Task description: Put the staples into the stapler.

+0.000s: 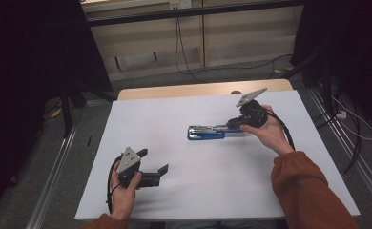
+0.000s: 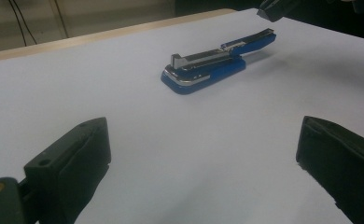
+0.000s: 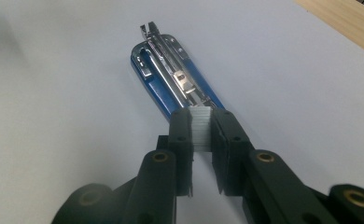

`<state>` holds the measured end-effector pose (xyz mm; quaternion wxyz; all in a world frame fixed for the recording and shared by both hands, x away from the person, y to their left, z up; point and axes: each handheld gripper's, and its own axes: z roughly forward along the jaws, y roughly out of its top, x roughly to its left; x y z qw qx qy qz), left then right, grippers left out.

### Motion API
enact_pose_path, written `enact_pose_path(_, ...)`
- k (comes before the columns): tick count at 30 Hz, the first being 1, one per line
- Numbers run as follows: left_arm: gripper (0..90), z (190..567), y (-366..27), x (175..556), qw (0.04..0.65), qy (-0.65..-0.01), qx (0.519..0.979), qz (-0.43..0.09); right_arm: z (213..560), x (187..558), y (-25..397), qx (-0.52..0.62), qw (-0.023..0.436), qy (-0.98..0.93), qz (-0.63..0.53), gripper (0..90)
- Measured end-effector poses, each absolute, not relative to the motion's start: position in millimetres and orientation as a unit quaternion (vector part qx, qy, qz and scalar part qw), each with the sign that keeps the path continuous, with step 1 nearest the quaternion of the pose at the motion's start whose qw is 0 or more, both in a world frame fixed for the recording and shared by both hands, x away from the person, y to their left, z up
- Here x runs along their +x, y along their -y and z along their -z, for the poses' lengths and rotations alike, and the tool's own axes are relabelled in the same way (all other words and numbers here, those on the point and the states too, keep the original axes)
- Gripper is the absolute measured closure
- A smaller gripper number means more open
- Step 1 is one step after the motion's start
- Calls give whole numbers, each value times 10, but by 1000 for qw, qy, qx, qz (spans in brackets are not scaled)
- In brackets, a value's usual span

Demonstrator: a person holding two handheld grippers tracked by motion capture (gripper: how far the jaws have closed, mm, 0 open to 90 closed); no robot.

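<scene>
A blue stapler (image 1: 205,132) (image 2: 208,67) (image 3: 171,79) lies on the white table top (image 1: 198,195) right of centre, its lid swung open and its metal staple channel bare. My right gripper (image 1: 232,125) (image 3: 202,116) hovers over the stapler's rear end, shut on a ribbed silver strip of staples (image 3: 201,125). A tip of the right gripper (image 2: 276,7) also peeks in at the top of the left gripper view. My left gripper (image 1: 154,161) (image 2: 203,140) sits low near the front left of the table, open, with only bare table between its jaws.
A wooden table edge (image 1: 198,89) shows beyond the white sheet. Dark stands flank the table on both sides, metal rails (image 1: 55,167) run along the floor, and cables (image 1: 184,57) trail on the floor behind.
</scene>
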<state>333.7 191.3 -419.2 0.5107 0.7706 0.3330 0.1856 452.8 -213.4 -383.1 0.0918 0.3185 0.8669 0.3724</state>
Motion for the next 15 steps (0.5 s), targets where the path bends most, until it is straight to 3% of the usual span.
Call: enact_pose_path(15,33,4192,-1921,3337,508,-332,772,-187,3761,4573,1975,287,88,-876,-378,792)
